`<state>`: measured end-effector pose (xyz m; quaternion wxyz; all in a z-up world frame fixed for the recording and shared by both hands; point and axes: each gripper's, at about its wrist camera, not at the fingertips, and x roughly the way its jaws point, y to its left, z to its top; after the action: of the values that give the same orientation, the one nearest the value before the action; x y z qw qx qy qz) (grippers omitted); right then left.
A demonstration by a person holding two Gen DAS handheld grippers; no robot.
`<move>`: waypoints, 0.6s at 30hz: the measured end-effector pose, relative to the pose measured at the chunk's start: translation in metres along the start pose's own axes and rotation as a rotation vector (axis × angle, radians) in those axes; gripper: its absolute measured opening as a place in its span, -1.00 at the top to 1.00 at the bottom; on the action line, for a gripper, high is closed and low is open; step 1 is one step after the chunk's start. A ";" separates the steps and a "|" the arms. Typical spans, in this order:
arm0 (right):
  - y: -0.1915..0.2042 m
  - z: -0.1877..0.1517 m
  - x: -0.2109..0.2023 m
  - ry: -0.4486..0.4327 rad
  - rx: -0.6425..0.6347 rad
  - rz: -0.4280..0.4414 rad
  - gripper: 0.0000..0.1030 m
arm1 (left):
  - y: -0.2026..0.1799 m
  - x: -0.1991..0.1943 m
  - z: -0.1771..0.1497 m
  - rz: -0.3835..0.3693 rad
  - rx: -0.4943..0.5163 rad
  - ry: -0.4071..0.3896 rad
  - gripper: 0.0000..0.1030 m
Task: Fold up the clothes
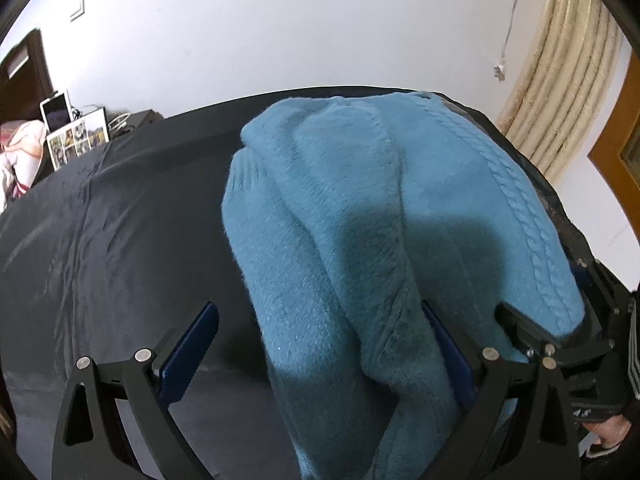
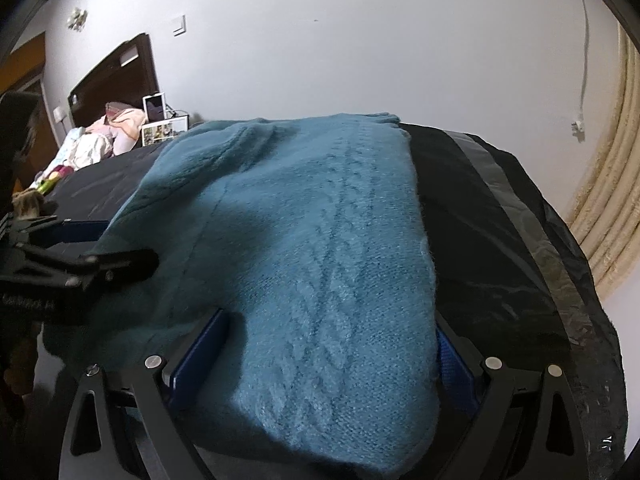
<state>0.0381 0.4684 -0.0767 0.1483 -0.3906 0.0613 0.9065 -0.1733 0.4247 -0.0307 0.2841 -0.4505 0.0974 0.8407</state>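
a blue knit sweater (image 1: 360, 220) was seen lying partly folded on a surface covered in black cloth (image 1: 112, 232), toward its right side, with the near hem reaching in between the fingers of both tools. the left tool (image 1: 320, 352) was held spread wide, with the near left portion of the sweater lying between its blue pads (image 1: 188, 356) and no pinch made. the right tool (image 2: 324, 360) was likewise spread, the cable-knit panel lying between its fingers, not clamped. the risk was judged as follows: if only the top layer were pinched, the folded sleeve beneath could be dragged out and the fold undone; the fuzzy knit could also be stretched or bunched by uneven pulls from the two tools. the right edge of the surface (image 2: 560, 264) was near, so an overshoot could slide the sweater off.
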 end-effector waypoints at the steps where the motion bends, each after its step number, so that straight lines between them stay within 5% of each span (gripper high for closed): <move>1: 0.002 0.000 -0.001 0.000 -0.008 0.003 -0.89 | 0.001 -0.001 0.000 0.008 0.001 -0.002 -0.94; 9: 0.024 -0.003 -0.003 -0.007 -0.079 0.021 -0.89 | 0.009 -0.008 -0.005 0.130 0.047 -0.039 -0.99; 18: 0.030 -0.004 -0.006 -0.018 -0.062 -0.010 -0.89 | 0.008 -0.005 0.004 0.178 0.068 -0.062 -1.00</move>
<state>0.0351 0.4376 -0.0751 0.1411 -0.3870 0.0300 0.9107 -0.1780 0.4179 -0.0249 0.2264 -0.4039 0.1567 0.8724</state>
